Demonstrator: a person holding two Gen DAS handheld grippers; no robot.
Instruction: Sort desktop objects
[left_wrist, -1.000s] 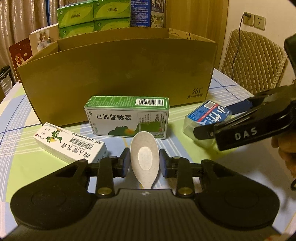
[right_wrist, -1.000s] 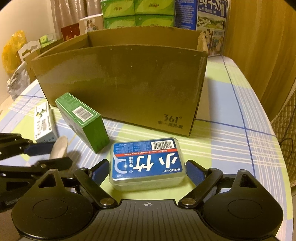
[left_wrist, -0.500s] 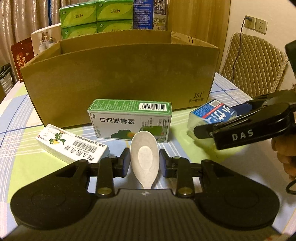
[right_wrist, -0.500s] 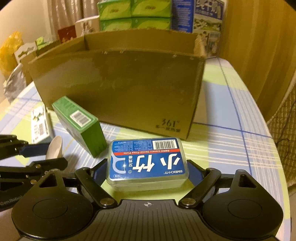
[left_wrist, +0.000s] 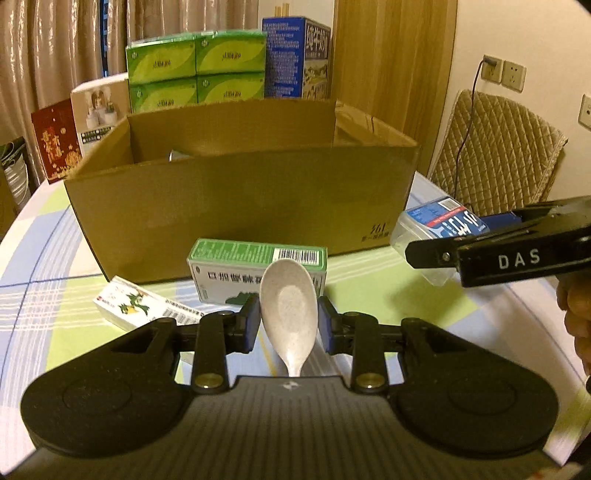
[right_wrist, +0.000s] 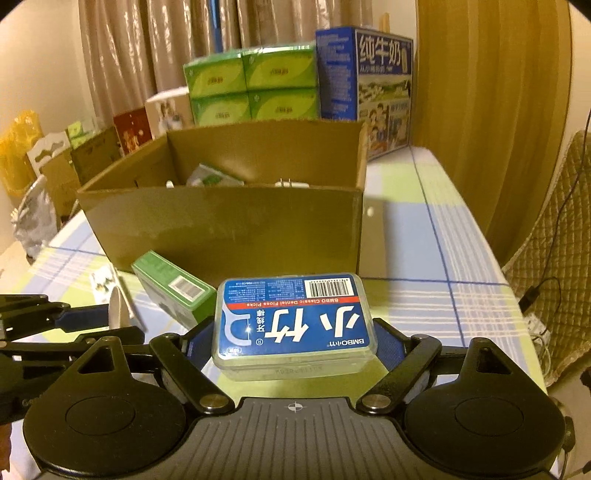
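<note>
Jaws: left gripper (left_wrist: 289, 321) closed on spoon (left_wrist: 289, 301) bowl, right gripper (right_wrist: 293, 338) clamped on floss-pick case (right_wrist: 294, 319), both lifted off surface (right_wrist: 424, 258) | step: carry each over cardboard box (right_wrist: 229, 225) near wall, release low inside | room: clear right of box; green carton (left_wrist: 256, 267) and white carton (left_wrist: 129, 304) crowd its front.

I am working with two matte black grippers, my left gripper (left_wrist: 289, 323) and right gripper (right_wrist: 293, 349), each showing blue pads (left_wrist: 252, 320), brass screws (left_wrist: 209, 380), round housings, and white "DAS" lettering (left_wrist: 519, 259).
</note>
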